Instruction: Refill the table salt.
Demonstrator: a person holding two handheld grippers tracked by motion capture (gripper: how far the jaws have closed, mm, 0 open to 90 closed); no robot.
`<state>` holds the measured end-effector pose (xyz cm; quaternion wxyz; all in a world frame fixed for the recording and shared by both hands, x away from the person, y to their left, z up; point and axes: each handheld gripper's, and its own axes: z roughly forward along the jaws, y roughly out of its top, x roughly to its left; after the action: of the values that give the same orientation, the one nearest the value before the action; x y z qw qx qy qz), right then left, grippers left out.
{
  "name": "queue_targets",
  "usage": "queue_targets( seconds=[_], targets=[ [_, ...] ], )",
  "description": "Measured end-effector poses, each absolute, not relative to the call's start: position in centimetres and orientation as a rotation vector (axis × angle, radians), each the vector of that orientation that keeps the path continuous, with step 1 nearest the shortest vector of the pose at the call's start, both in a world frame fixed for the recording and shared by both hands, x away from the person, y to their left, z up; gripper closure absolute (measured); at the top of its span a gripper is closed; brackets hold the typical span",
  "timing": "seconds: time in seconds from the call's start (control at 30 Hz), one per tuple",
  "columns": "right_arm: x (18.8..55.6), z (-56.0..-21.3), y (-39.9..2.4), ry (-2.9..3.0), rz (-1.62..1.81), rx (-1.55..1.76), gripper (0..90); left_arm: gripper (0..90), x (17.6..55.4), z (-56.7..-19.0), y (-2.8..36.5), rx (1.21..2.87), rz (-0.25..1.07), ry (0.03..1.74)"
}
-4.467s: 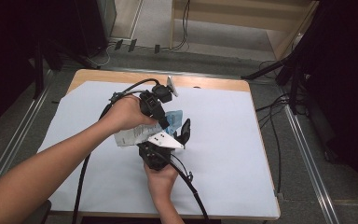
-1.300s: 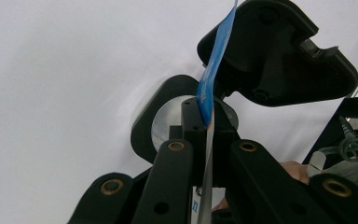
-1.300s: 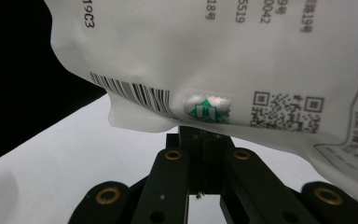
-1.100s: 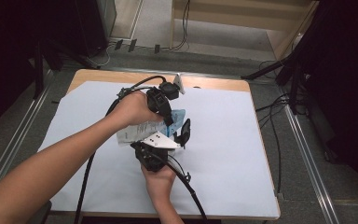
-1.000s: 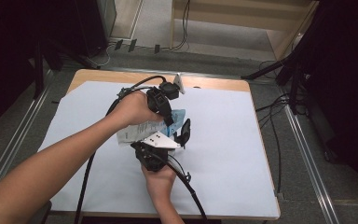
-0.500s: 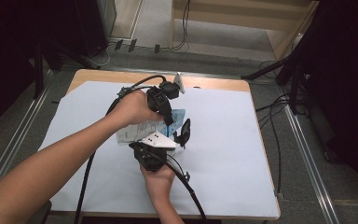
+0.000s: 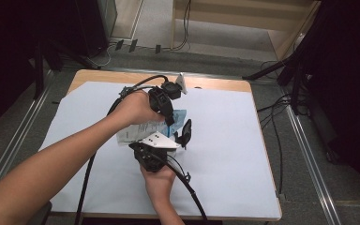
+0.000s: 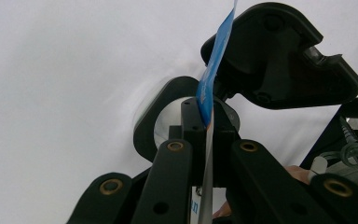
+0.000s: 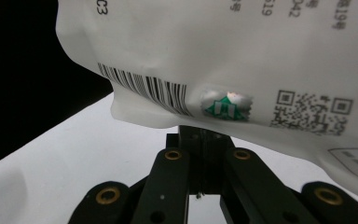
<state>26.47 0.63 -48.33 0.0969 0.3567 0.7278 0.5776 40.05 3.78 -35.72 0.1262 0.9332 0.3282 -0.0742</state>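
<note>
High view is showing both hands meeting over a white-and-blue packet (image 7: 157,127), which is hanging just above the middle of the white-covered table (image 7: 225,140). Left gripper (image 7: 168,115) is clamping the packet's blue edge from above, while right gripper (image 7: 180,138) is pinching its white edge from below, probably so the two opposed grips can tear or peel it open. Right gripper view is confirming jaws clenched on the printed, barcoded edge (image 9: 223,70).
</note>
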Motion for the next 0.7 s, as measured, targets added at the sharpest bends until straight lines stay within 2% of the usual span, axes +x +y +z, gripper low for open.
queue_targets(
  seconds=[0.7],
  targets=[
    [26.28, -48.37, 0.52, 2.149, 1.716, 1.069, 90.0, 90.0, 39.91, -35.61, 3.47, 2.716, -0.231, 0.947]
  ],
)
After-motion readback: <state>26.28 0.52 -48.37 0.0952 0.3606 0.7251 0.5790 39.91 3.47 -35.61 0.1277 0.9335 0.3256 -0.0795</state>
